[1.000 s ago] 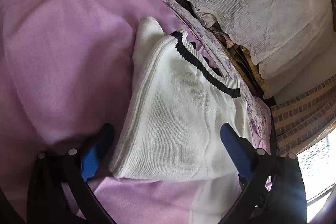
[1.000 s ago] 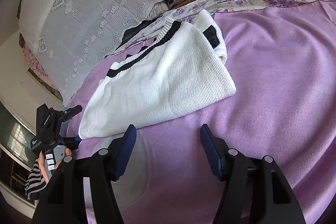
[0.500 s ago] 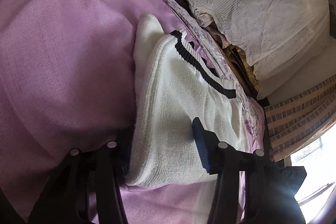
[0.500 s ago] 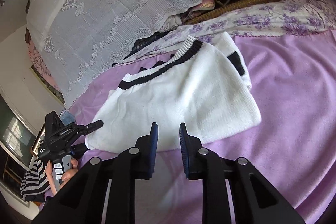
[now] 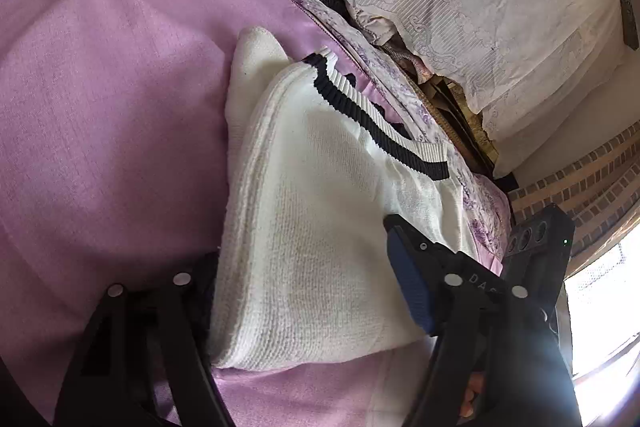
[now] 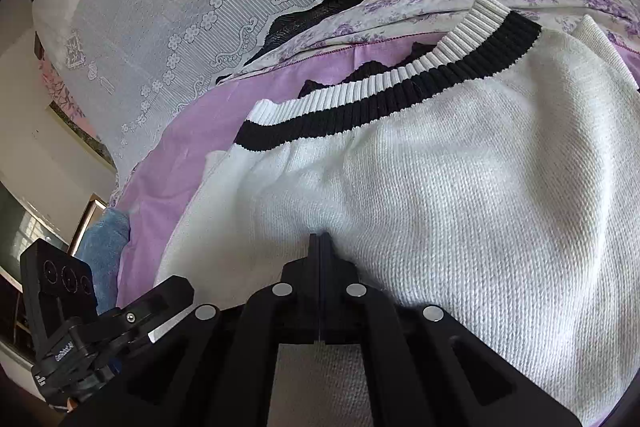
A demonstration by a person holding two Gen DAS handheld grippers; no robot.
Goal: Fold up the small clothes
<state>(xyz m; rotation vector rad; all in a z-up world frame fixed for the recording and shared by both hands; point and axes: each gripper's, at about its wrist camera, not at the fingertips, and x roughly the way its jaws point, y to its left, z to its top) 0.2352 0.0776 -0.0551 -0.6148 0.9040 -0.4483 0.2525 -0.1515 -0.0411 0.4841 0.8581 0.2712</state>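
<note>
A white knit sweater [image 5: 320, 227] lies folded on the purple bedsheet [image 5: 100, 107].

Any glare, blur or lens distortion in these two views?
Left wrist: window at lower right is blown out, flare washing over the left gripper; fisheye bends the edges. Right wrist: even light, no glare, sweater knit sharp, corners vignetted black.

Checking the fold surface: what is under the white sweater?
The white sweater lies on a pink bedsheet, which shows all round it. Whatever lies directly beneath the sweater's folded layers is covered.
</note>
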